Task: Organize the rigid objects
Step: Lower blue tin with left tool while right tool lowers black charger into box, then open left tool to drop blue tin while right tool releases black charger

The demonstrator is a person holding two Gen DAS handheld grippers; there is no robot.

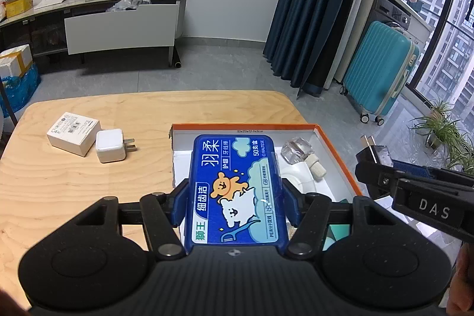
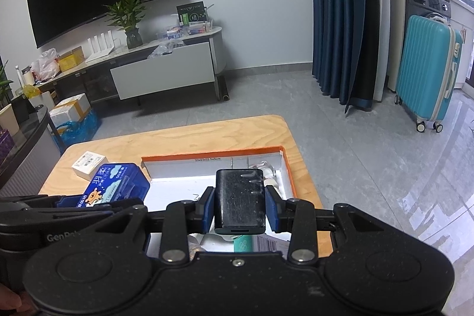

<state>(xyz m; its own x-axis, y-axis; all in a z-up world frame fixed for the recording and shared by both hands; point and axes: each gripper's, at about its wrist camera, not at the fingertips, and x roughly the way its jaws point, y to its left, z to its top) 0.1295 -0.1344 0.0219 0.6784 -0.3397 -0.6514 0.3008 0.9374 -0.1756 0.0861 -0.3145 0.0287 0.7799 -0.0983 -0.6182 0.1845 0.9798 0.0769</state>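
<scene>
The left gripper [image 1: 235, 194] is pinching the blue floss box [image 1: 237, 188] above the orange-rimmed tray [image 1: 334, 153], while the right gripper [image 2: 239, 208] is clamping a black charger [image 2: 239, 202], both apparently poised for stowing.

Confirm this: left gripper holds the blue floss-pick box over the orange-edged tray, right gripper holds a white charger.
Not quite. The right gripper holds a black charger, as the right wrist view shows. The white charger lies on the table. The left gripper does hold the blue floss-pick box over the orange-edged tray.

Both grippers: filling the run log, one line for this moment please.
left gripper: holds blue floss box | right gripper: holds black charger | both over orange-rimmed box
</scene>
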